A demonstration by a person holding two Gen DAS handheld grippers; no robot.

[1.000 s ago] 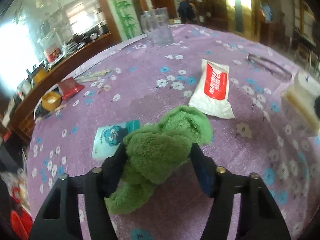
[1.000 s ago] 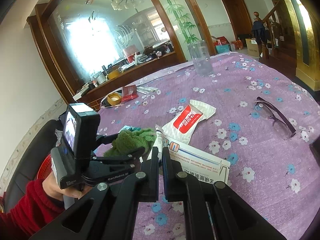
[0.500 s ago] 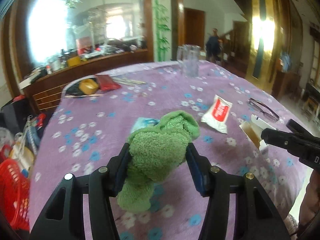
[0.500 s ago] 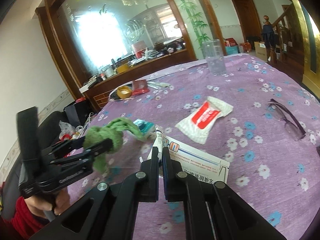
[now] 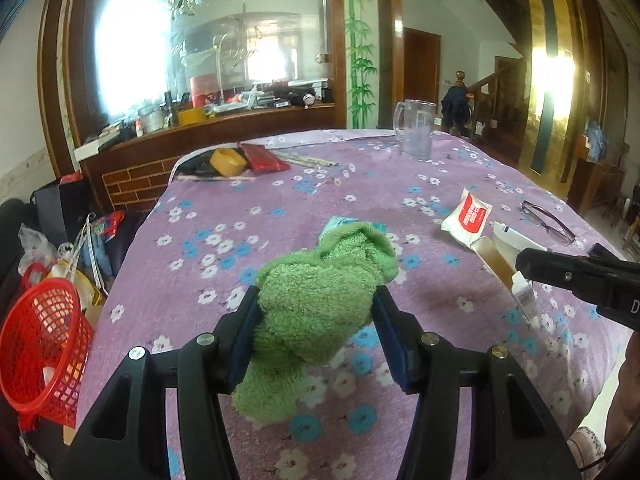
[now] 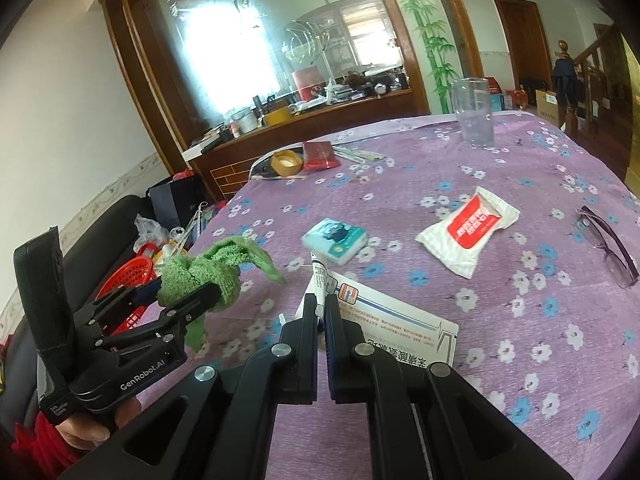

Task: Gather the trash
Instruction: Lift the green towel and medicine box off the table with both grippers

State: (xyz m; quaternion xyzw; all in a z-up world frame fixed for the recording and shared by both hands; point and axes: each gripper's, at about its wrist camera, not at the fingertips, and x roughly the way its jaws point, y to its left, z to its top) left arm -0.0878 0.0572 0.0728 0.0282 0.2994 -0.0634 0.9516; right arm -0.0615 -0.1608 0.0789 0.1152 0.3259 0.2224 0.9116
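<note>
A room with a large arched mirror [image 5: 208,52] in a wooden frame, bamboo painted down its side, backs a big table under a purple cloth [image 5: 280,208] printed with white and blue flowers. Beside the table's near-left edge, lower down, stands a red mesh basket [image 5: 40,344].

On the cloth lie a white box [image 6: 404,328] printed with Chinese characters, too small to read surely, a white packet with a red label [image 6: 470,230] whose writing is also unreadable, a small teal-and-white packet [image 6: 336,238], purple-framed glasses [image 6: 610,246] and, at the far end, a clear glass mug [image 5: 416,128].

The left gripper [image 5: 316,308], marked "GenRobot.AI" on its body, has its jaws partly apart and clamped on a crumpled green cloth [image 5: 320,304], which bulges above the pads and hangs below them, raised off the table near its left edge, with the red basket behind it in the right wrist view. The hand [image 6: 86,432] holding it wears a red sleeve and sits low at the left.

The right gripper [image 6: 321,312] has its jaws together, pinching a thin white tube [image 6: 320,280] with blue print, above the box's open end. Both grippers tilt downward toward the table.
</note>
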